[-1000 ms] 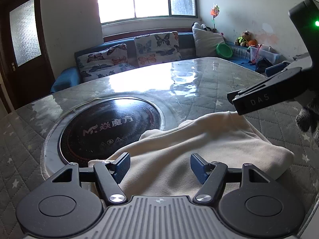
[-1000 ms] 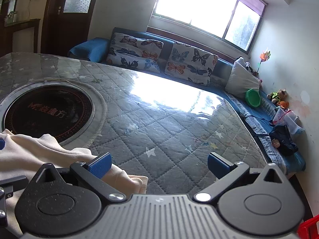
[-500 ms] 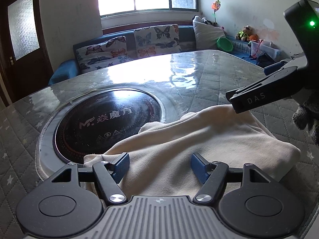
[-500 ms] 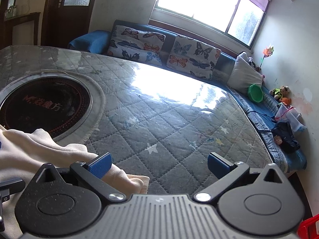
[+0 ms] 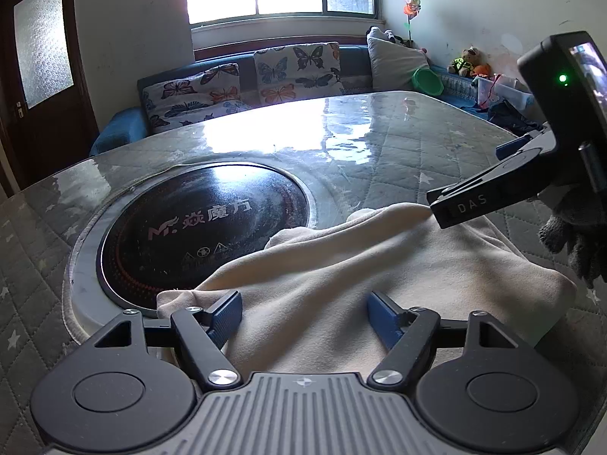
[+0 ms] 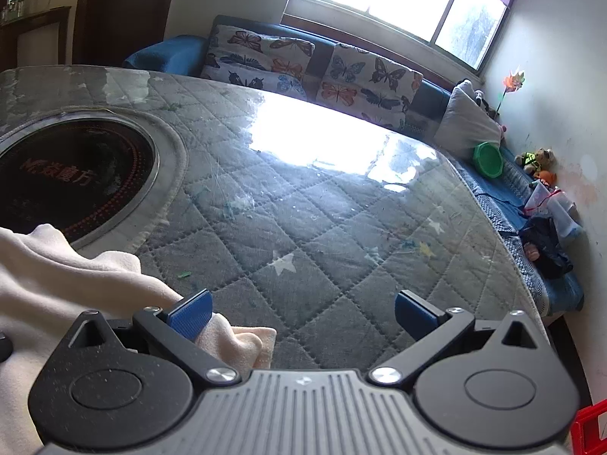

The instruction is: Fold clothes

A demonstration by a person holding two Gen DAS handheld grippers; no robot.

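A cream folded garment (image 5: 364, 265) lies on the quilted table, its left edge over the black round cooktop (image 5: 201, 227). My left gripper (image 5: 305, 316) is open just above the garment's near part, with cloth between its blue pads. My right gripper (image 6: 301, 309) is open at the garment's right corner (image 6: 246, 341), its left pad (image 6: 191, 309) against the cloth. The right gripper also shows in the left wrist view (image 5: 493, 193), above the garment's far right edge, held by a gloved hand (image 5: 576, 239).
The table (image 6: 341, 227) has a glossy grey quilted cover with stars. A blue sofa with butterfly cushions (image 5: 265, 76) runs behind it. A green bowl (image 6: 489, 159), toys and bags line the right wall. A red box (image 6: 592, 432) sits at the lower right.
Both grippers have dropped lower and closer to the garment and table. The right gripper has shifted right along the garment's edge. Both stay open.
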